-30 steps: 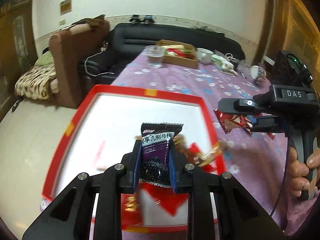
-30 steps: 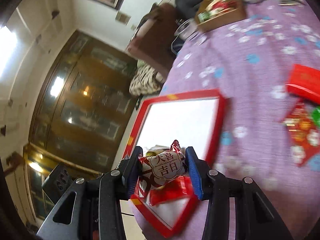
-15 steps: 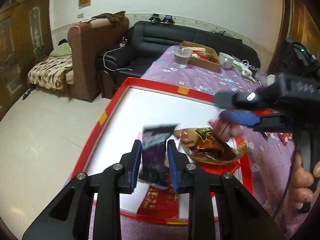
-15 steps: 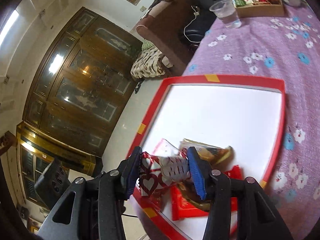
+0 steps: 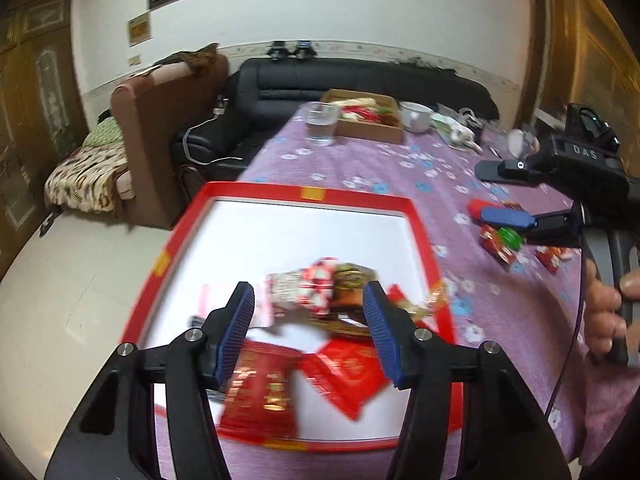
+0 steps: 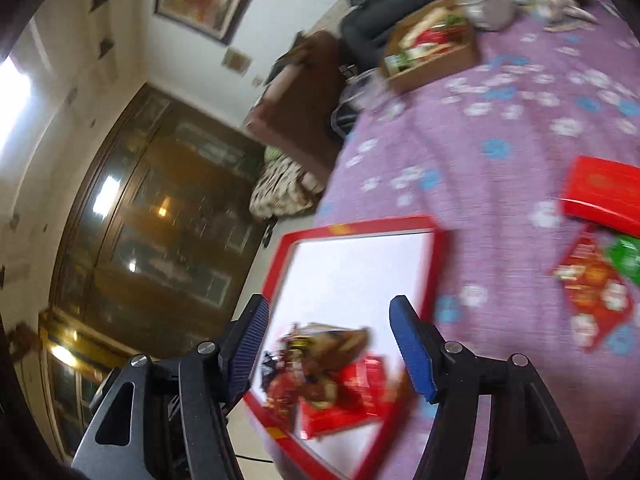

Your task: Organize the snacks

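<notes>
A: Left gripper (image 5: pixel 308 330), what's it doing?
B: Hovering over the near end of the red-rimmed tray (image 5: pixel 416 224), jaws spread wide, nothing between the blue pads (image 5: pixel 236 332).

A: Right gripper (image 6: pixel 328 344)?
B: Same, jaws standing wide apart, gripping nothing. From the left wrist camera it's sitting out over the purple floral tablecloth (image 5: pixel 360 168), right of the tray, a hand (image 5: pixel 608 312) wrapping its handle.

A: Snacks, where are they lying?
B: Piling up at the near end of the tray's white floor. A red-and-white patterned pack (image 5: pixel 308 290) is lying on top, long axis running roughly left-right across the tray. A brown-gold pack (image 5: pixel 352 276) is touching its right end. Two red packets (image 5: pixel 260 396) are lying flat in front, nearer the gripper; the right one (image 5: pixel 348 372) is turned cornerwise, one corner pointing toward the camera. Blur is smearing the print, can't read it.

A: Far end of the tray?
B: Showing only bare white floor.

A: Anything still outside?
B: Loose packs on the cloth right of the tray: a red box (image 6: pixel 600 192), a red patterned packet (image 6: pixel 596 292) below it, a green wrapper (image 6: pixel 626 258) overlapping that packet's edge.

A: Other containers?
B: A cardboard box (image 5: pixel 370 128) at the far end is holding mixed red and green packs. A clear cup (image 5: pixel 322 124) is standing just left of it, a white bowl (image 5: pixel 416 114) just right.
</notes>
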